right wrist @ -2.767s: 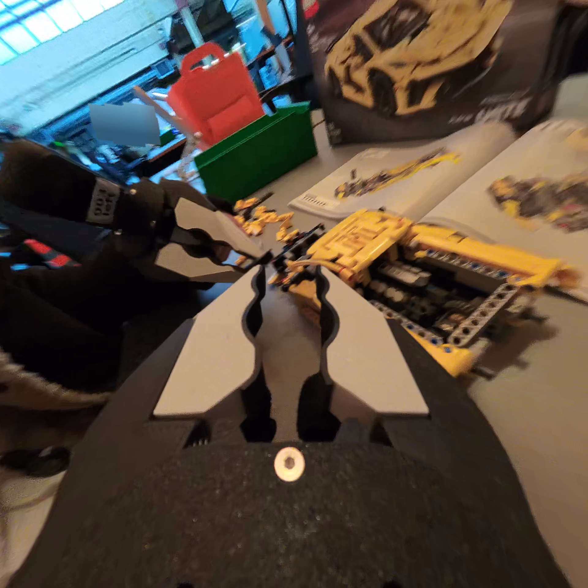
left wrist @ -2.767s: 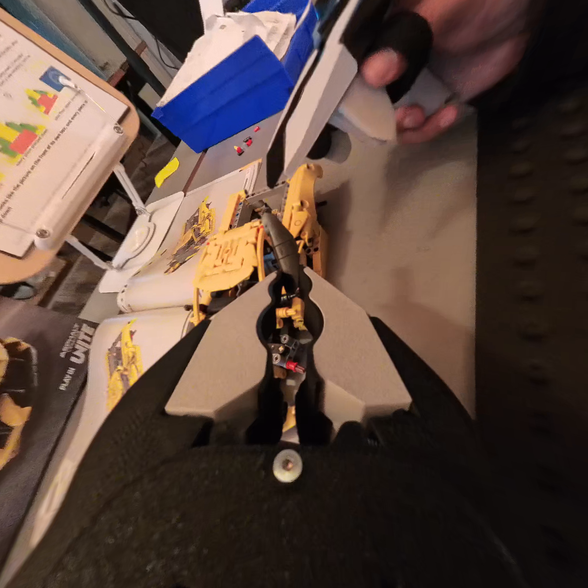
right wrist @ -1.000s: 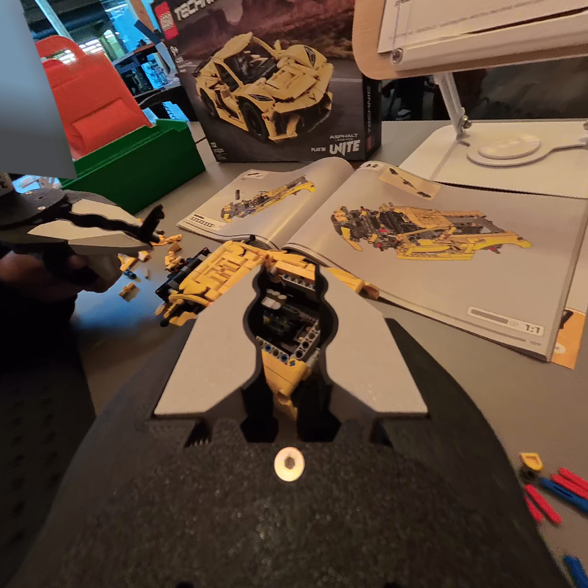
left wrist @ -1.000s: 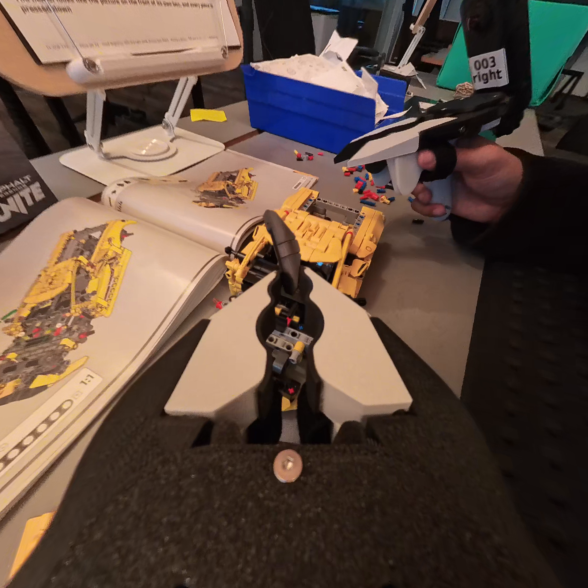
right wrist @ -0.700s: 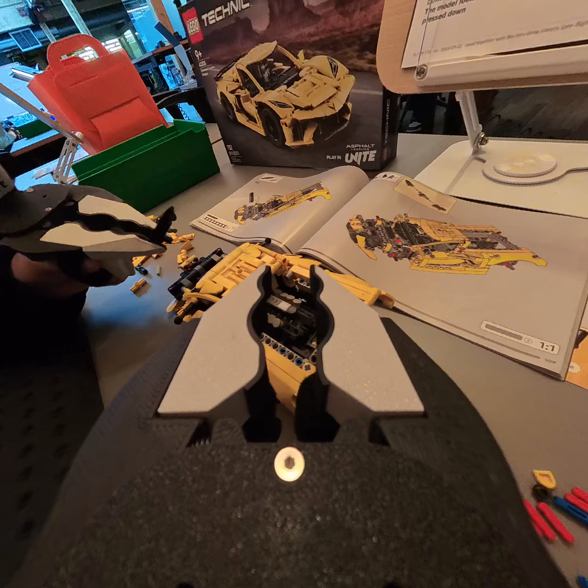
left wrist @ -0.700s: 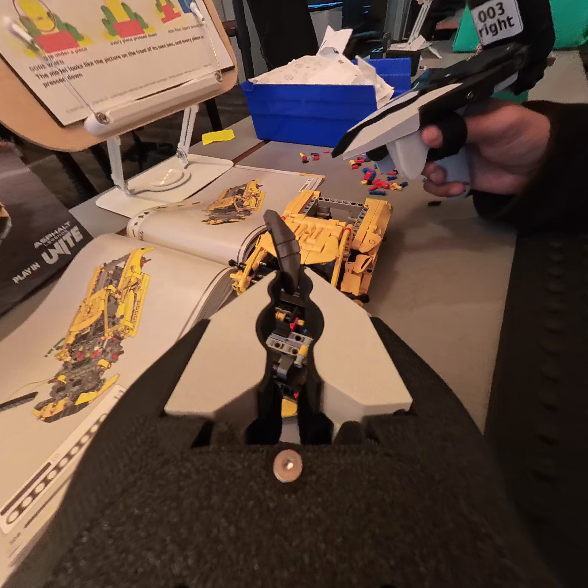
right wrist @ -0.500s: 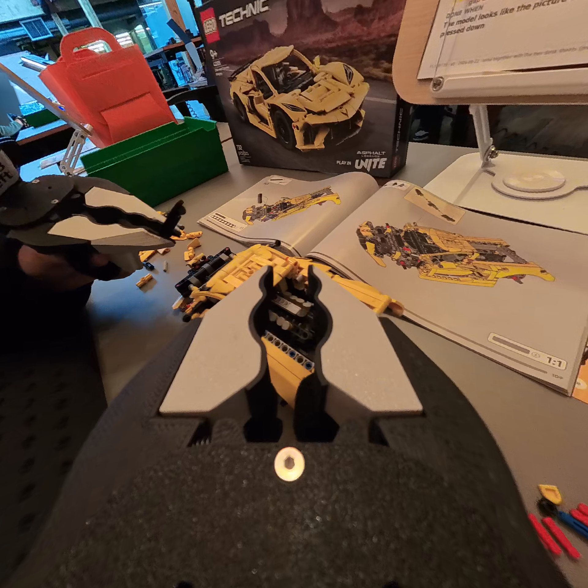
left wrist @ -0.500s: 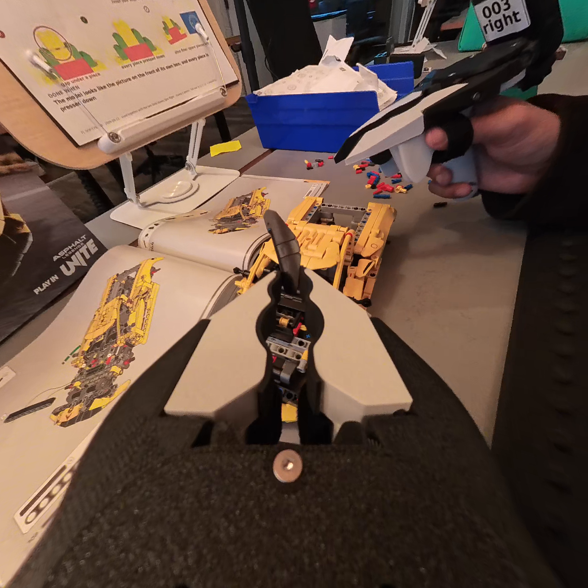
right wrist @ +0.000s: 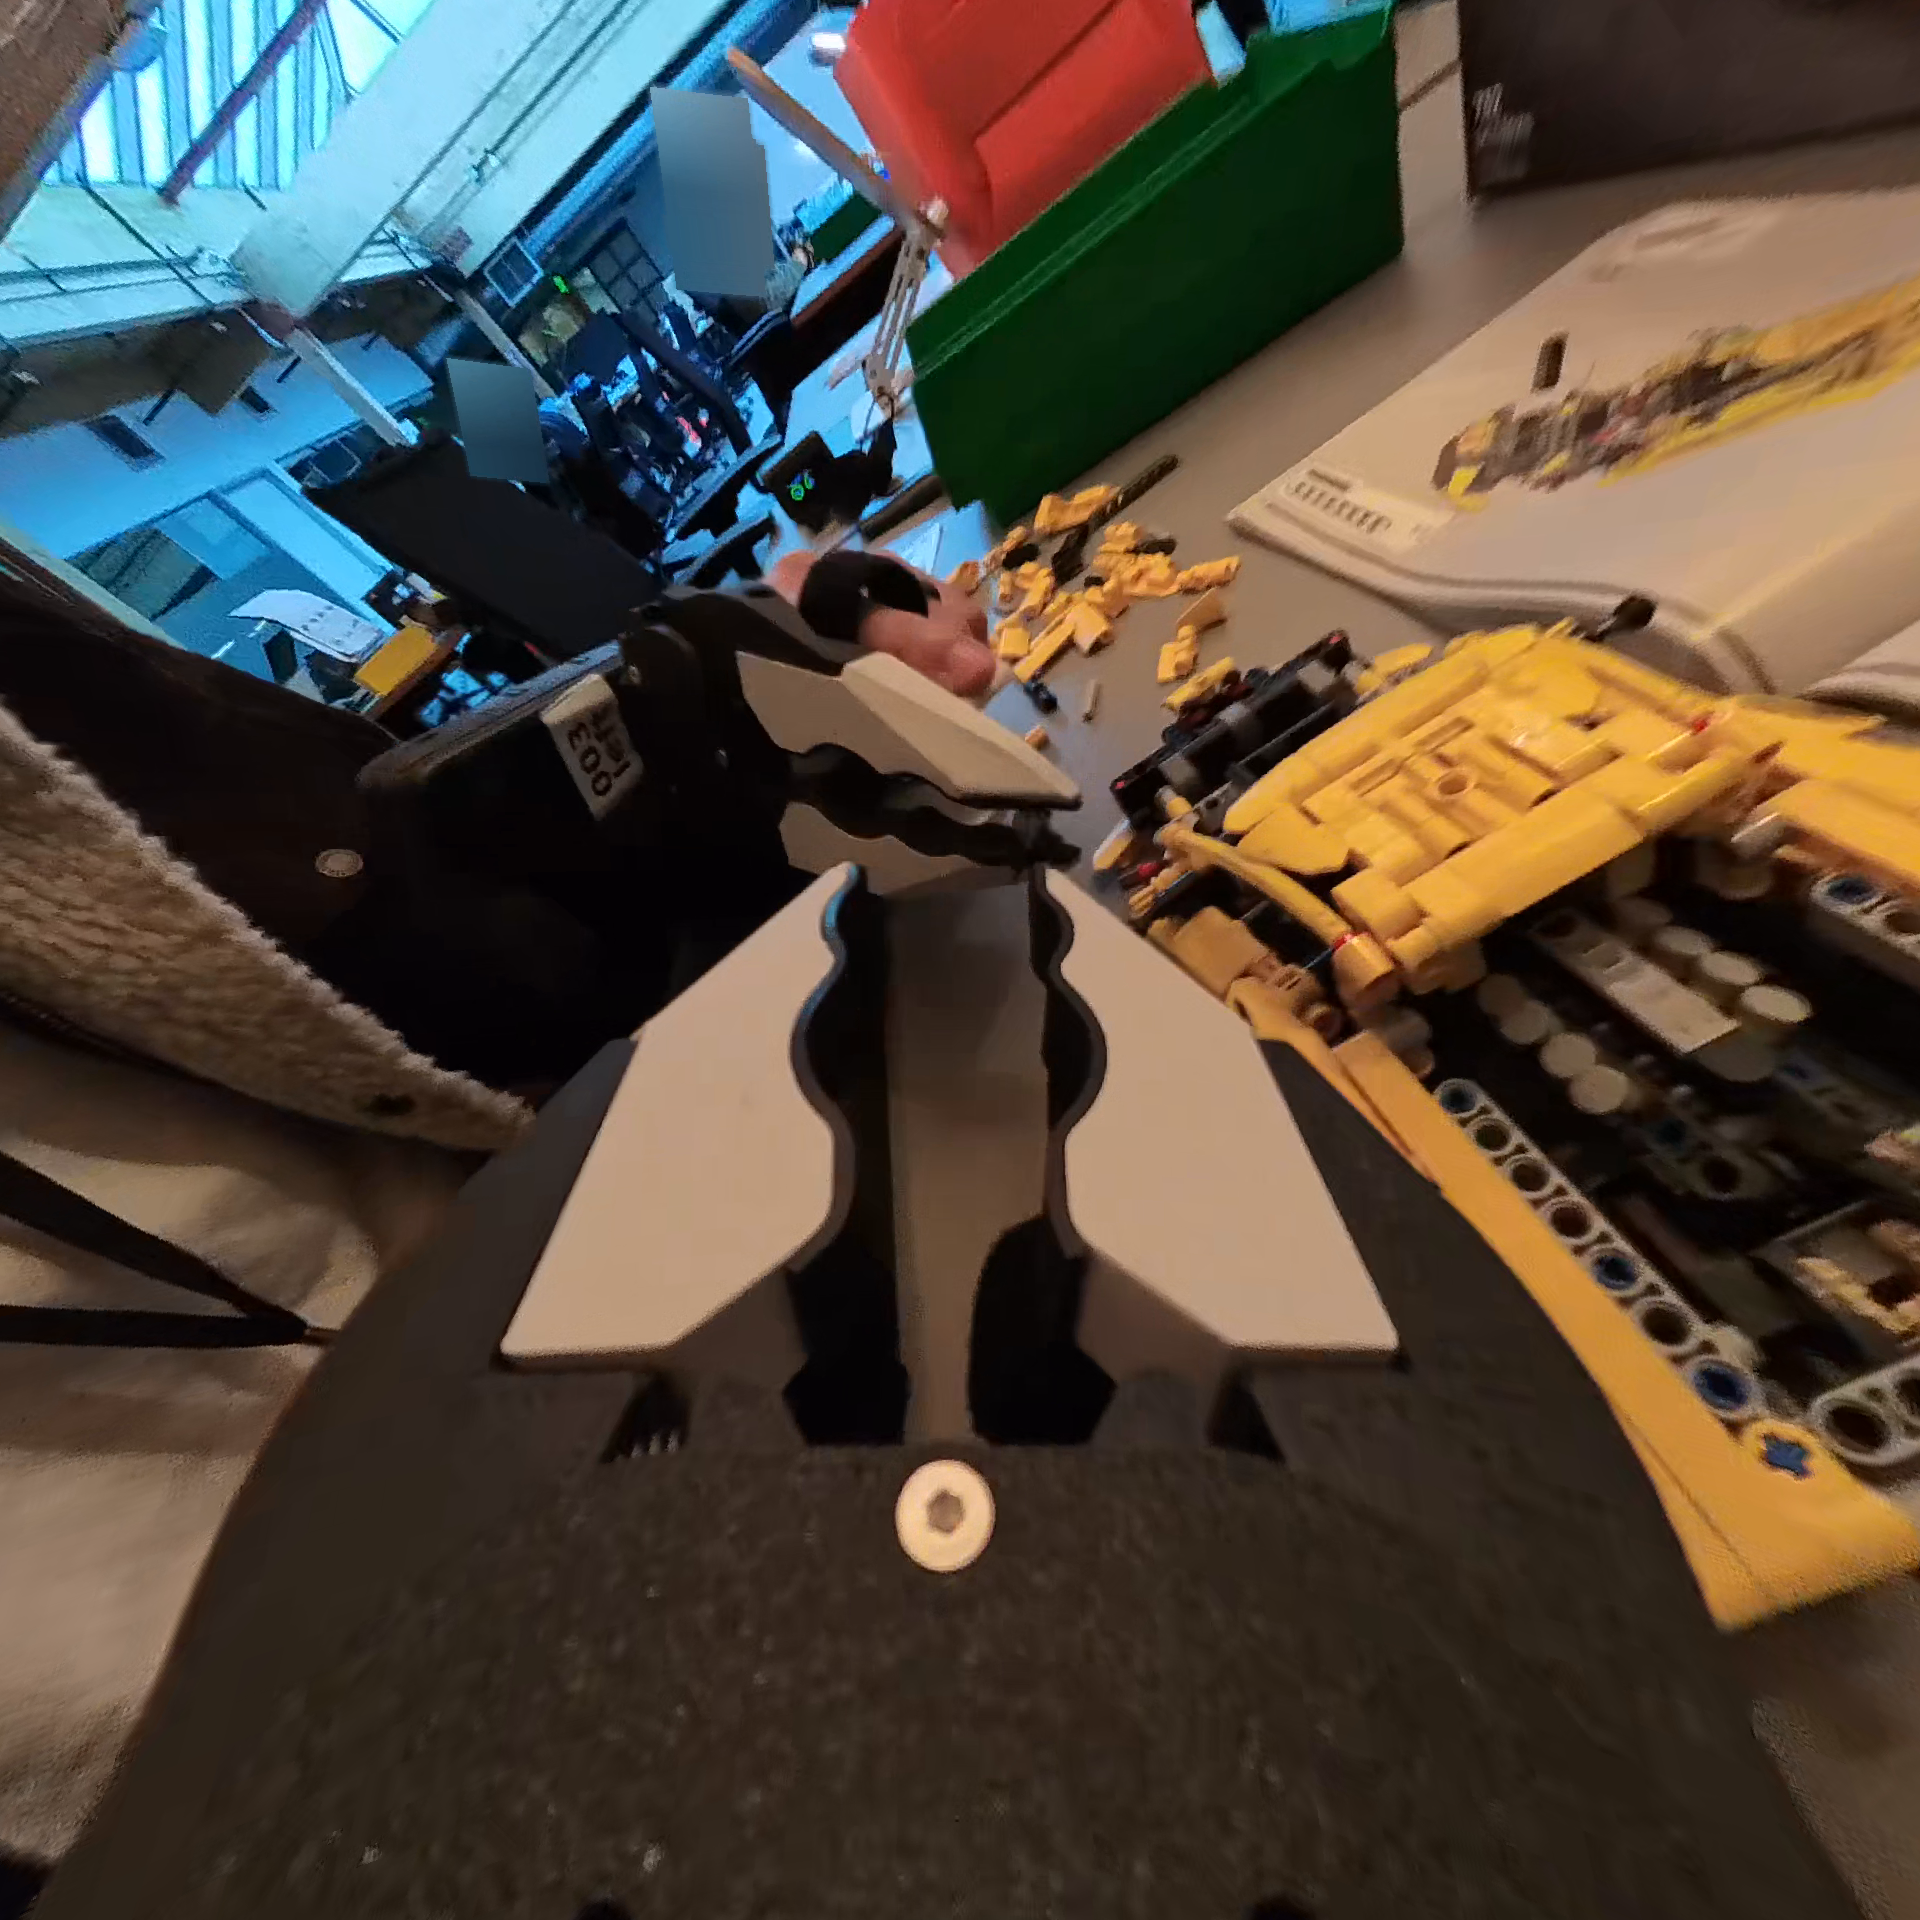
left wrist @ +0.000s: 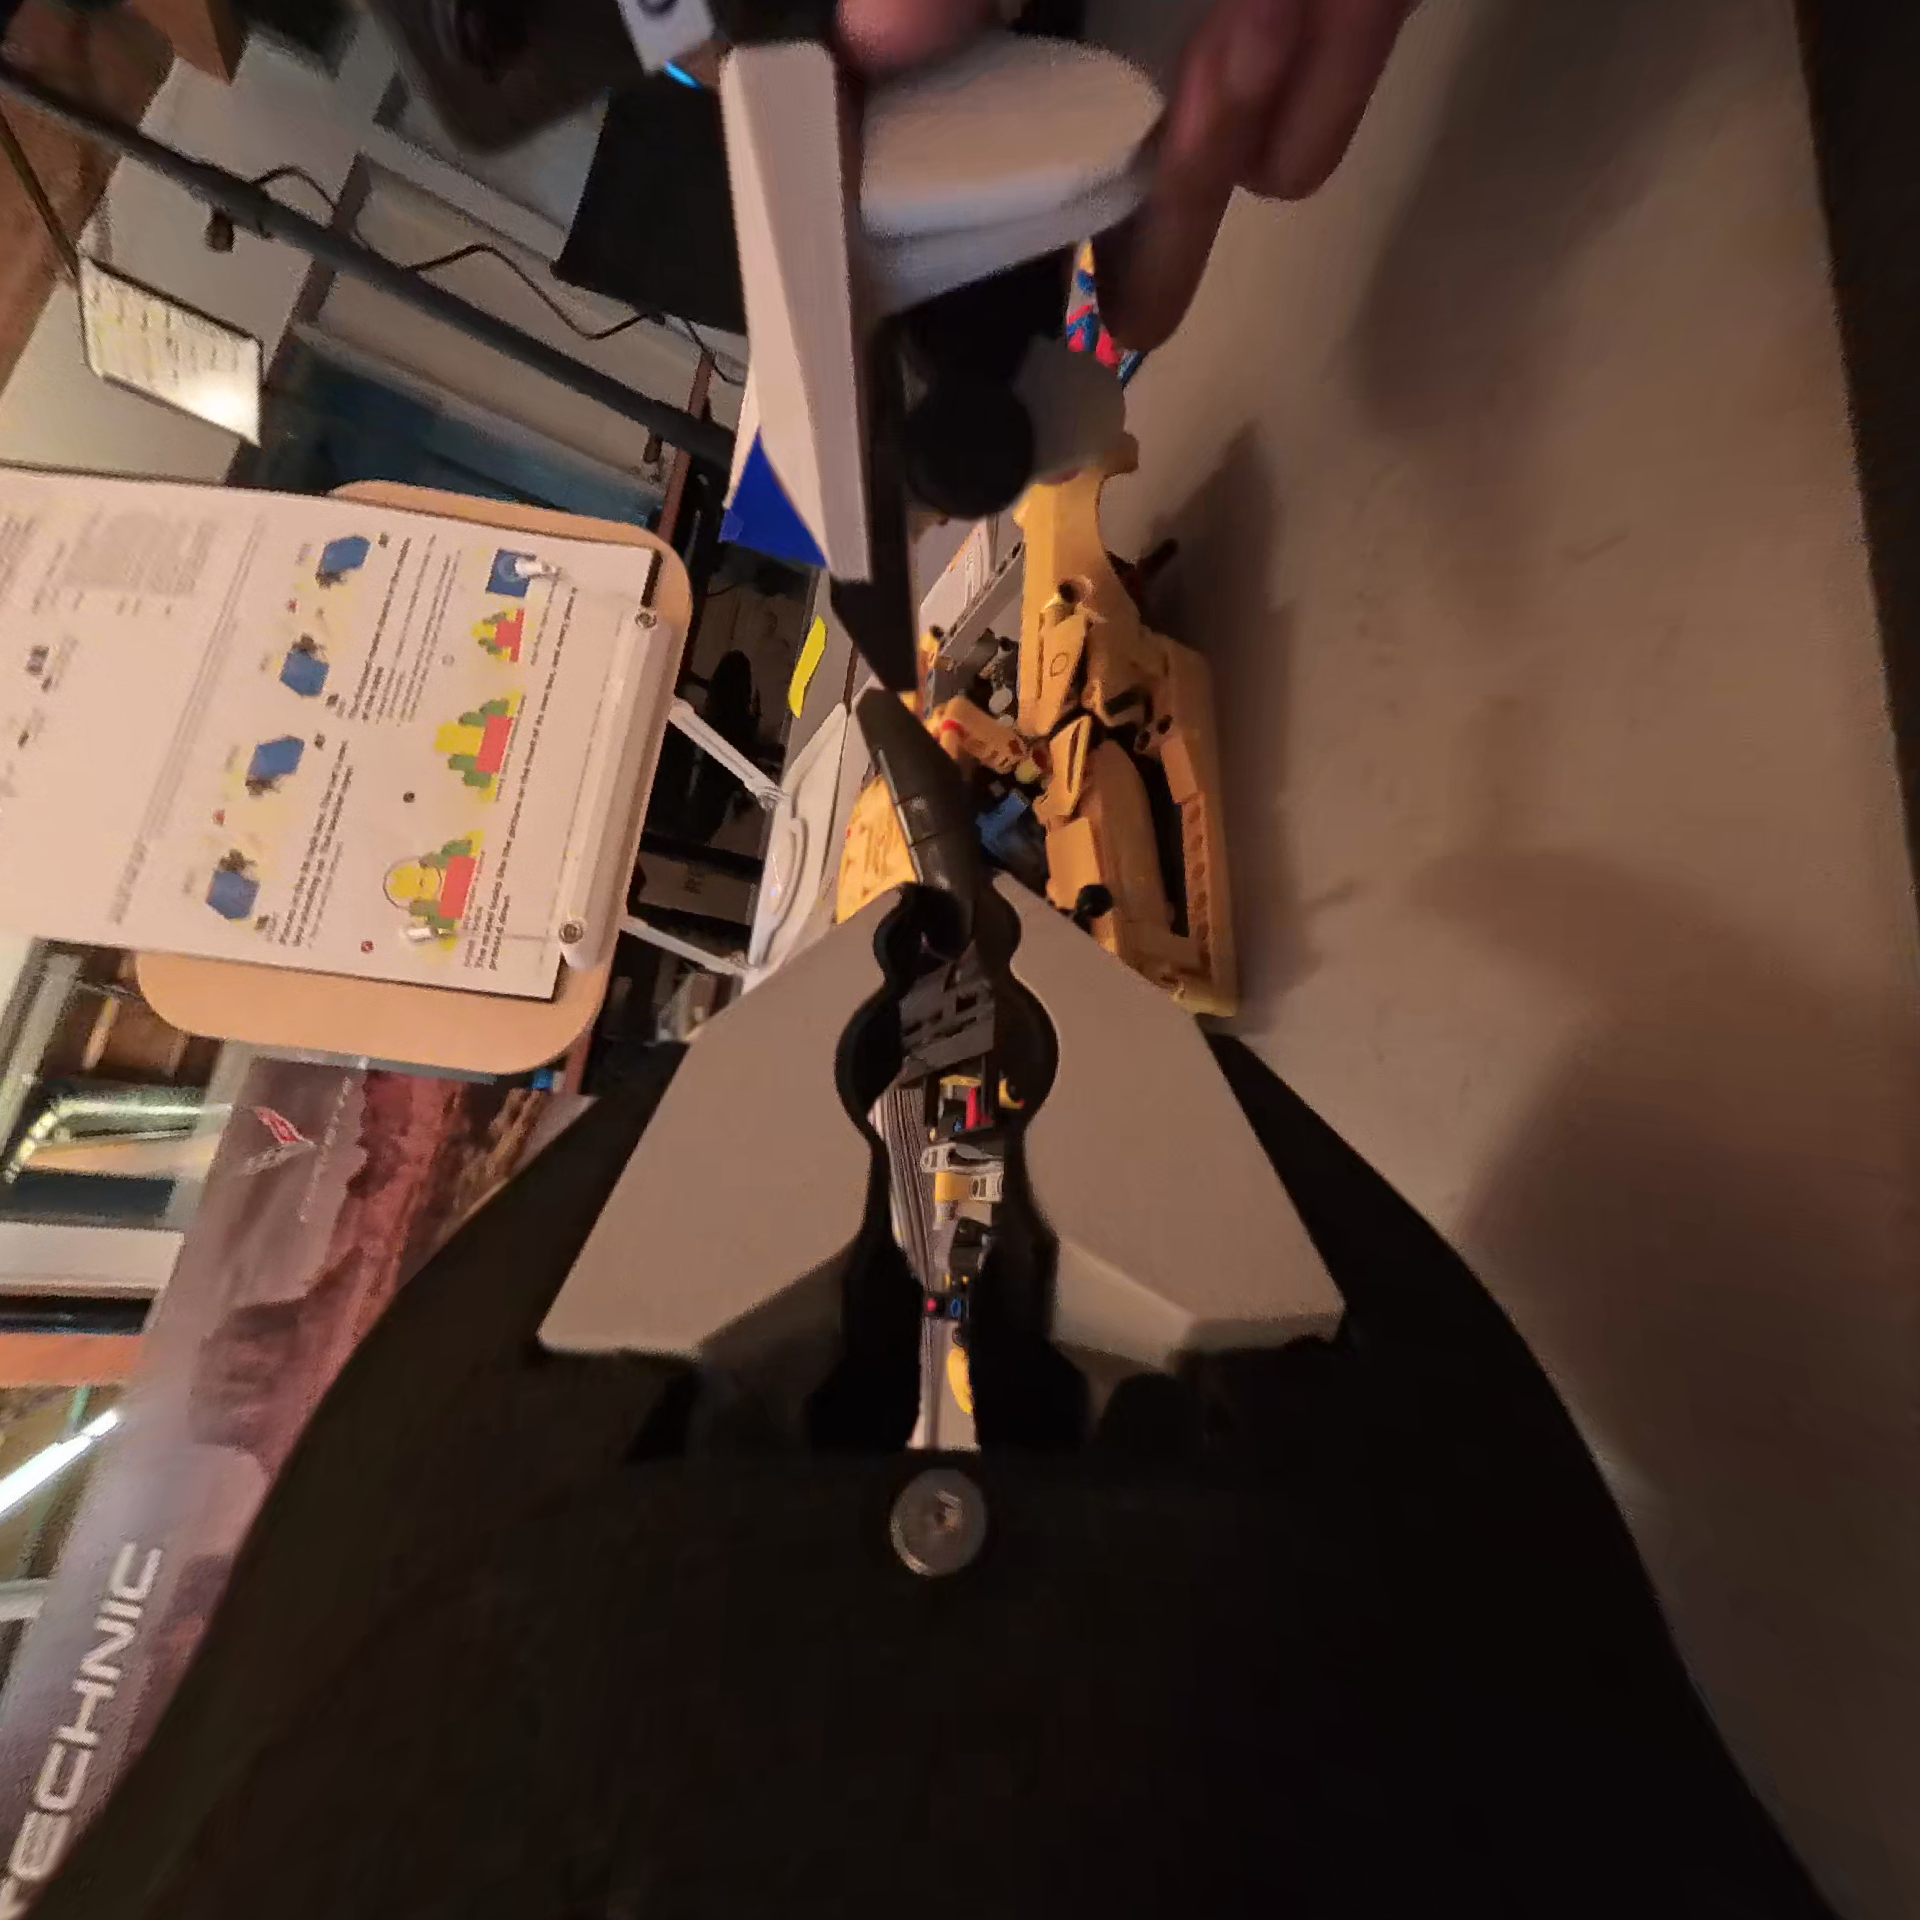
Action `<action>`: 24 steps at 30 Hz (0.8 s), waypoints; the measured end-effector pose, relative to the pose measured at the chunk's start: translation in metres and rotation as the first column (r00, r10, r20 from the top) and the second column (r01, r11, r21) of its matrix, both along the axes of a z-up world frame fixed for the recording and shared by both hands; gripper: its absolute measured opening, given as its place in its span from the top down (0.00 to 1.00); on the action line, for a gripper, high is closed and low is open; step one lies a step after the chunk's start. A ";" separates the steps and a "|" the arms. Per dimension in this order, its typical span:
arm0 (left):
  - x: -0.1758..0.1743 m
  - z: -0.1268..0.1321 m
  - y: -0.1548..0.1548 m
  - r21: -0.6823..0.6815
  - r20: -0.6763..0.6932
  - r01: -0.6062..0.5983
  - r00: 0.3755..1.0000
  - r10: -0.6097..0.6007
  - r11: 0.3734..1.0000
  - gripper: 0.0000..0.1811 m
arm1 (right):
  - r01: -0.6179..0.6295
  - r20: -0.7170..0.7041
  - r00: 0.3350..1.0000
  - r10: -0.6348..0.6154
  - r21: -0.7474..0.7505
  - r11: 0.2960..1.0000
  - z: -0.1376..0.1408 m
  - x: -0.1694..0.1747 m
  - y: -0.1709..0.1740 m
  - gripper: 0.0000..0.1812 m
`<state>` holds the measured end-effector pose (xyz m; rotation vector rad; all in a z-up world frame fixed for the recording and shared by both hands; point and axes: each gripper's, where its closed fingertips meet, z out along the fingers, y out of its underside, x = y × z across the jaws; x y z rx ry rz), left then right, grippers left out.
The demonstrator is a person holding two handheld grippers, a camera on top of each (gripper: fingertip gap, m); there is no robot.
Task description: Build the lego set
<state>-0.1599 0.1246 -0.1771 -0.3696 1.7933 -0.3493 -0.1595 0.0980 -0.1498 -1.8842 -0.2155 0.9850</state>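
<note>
I have two tools in play. My left tool (left wrist: 940,914) is clamped on one curved black piece (left wrist: 920,800) that sticks out past its fingertips, and in the right wrist view that tool (right wrist: 1023,821) sits just beside the nose of the model. My right tool (right wrist: 945,894) holds nothing; its jaws stand a narrow gap apart, with bare grey worktop (right wrist: 935,1122) showing between them.

There is one yellow car model (right wrist: 1507,862), part-built, lying on the worktop with its open dark frame and row of holed beams facing my right tool. Past it I count one scattered heap of yellow loose pieces (right wrist: 1101,592), one open instruction booklet (right wrist: 1621,457), one green bin (right wrist: 1153,281) and one red bag (right wrist: 1023,94). In the left wrist view one sheet stand (left wrist: 343,748) holds a printed page.

Half a second ago my left view was level and my right tool hung above the model; now that view is rolled on its side and my right tool (left wrist: 883,644) points its tip close to the black piece. My right view has swung from the booklet to the model's side.
</note>
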 end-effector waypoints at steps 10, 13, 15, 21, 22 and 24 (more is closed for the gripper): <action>-0.010 -0.013 -0.017 -0.042 -0.114 0.028 0.993 -0.033 0.999 0.95 | 0.066 0.049 0.997 -0.061 -0.104 0.992 -0.016 0.005 -0.001 0.88; -0.036 -0.046 -0.035 -0.194 -0.368 0.107 0.913 -0.174 0.975 0.95 | 0.086 0.188 0.980 -0.058 -0.145 0.986 -0.033 0.001 -0.015 0.84; -0.051 -0.063 -0.038 -0.261 -0.487 0.131 0.837 -0.248 0.956 0.94 | 0.100 0.325 0.944 -0.052 -0.134 0.986 -0.051 -0.007 -0.020 0.84; -0.065 -0.072 -0.029 -0.314 -0.604 0.154 0.729 -0.322 0.937 0.94 | 0.108 0.455 0.890 -0.040 -0.125 0.986 -0.072 -0.021 -0.021 0.85; -0.066 -0.072 -0.027 -0.316 -0.605 0.156 0.727 -0.325 0.936 0.94 | 0.080 0.436 0.900 -0.019 -0.123 0.989 -0.071 -0.027 -0.021 0.85; -0.066 -0.072 -0.021 -0.307 -0.607 0.145 0.731 -0.311 0.941 0.94 | 0.045 0.469 0.883 0.021 -0.129 0.991 -0.078 -0.034 -0.019 0.84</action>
